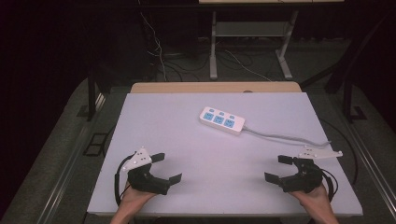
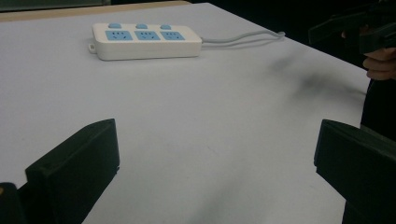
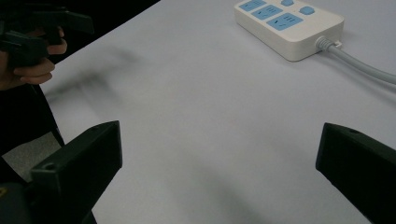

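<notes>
A white power strip (image 1: 222,120) with three blue sockets and blue switches lies past the middle of the white table (image 1: 187,140), its grey cable (image 1: 289,138) trailing to the right. It also lies far ahead in the left gripper view (image 2: 146,40) and at the top in the right gripper view (image 3: 289,25). My left gripper (image 1: 166,168) rests near the front left of the table, jaws wide apart and empty. My right gripper (image 1: 279,168) sits near the front right, also open and empty. Each gripper is well short of the strip.
A wooden table edge (image 1: 215,87) shows behind the white top. Beyond it stand metal desk legs (image 1: 214,46) and loose cables (image 1: 159,51) on a dark floor. The other hand and its gripper (image 2: 369,32) appear far off in the left gripper view.
</notes>
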`<state>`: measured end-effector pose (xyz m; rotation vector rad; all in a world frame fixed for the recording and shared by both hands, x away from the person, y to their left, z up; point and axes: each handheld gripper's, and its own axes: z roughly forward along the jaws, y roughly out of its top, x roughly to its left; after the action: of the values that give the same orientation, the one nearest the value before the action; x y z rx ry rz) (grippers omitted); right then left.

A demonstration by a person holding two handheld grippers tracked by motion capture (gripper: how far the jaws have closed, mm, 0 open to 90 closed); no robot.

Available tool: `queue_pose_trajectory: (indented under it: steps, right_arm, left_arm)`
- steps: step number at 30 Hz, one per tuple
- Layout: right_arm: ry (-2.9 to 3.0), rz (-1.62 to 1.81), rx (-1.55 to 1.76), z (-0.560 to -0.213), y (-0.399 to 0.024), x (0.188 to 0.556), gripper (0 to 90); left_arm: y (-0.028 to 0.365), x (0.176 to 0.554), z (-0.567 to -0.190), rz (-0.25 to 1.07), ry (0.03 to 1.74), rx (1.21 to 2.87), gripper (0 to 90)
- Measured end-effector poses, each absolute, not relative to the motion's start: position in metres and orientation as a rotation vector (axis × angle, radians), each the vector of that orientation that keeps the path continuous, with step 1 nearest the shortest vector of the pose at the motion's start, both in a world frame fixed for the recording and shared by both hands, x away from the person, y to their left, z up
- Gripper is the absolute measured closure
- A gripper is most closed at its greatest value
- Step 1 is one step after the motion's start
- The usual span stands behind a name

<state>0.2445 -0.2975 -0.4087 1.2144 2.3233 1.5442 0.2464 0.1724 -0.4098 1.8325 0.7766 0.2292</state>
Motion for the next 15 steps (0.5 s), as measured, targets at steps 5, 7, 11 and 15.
queue_pose_trajectory:
  steps: [5, 7, 11, 15]
  right_arm:
    - [2.321, 1.554, 1.223, -0.4088, -0.2998, 0.2451, 0.1]
    - [2.325, 1.552, 1.224, -0.4082, -0.2999, 0.2451, 0.1]
    - [2.332, 1.542, 1.222, -0.4071, -0.2994, 0.2457, 0.1]
    - [2.339, 1.535, 1.22, -0.4068, -0.2991, 0.2459, 0.1]
  left_arm:
    - [0.1726, 0.2468, -0.4102, 0.224, 0.778, 1.832, 0.0]
    - [0.1727, 0.2468, -0.4105, 0.221, 0.778, 1.833, 0.0]
    - [0.1728, 0.2472, -0.4108, 0.218, 0.779, 1.831, 0.0]
    - [0.1735, 0.2476, -0.4111, 0.217, 0.784, 1.83, 0.0]
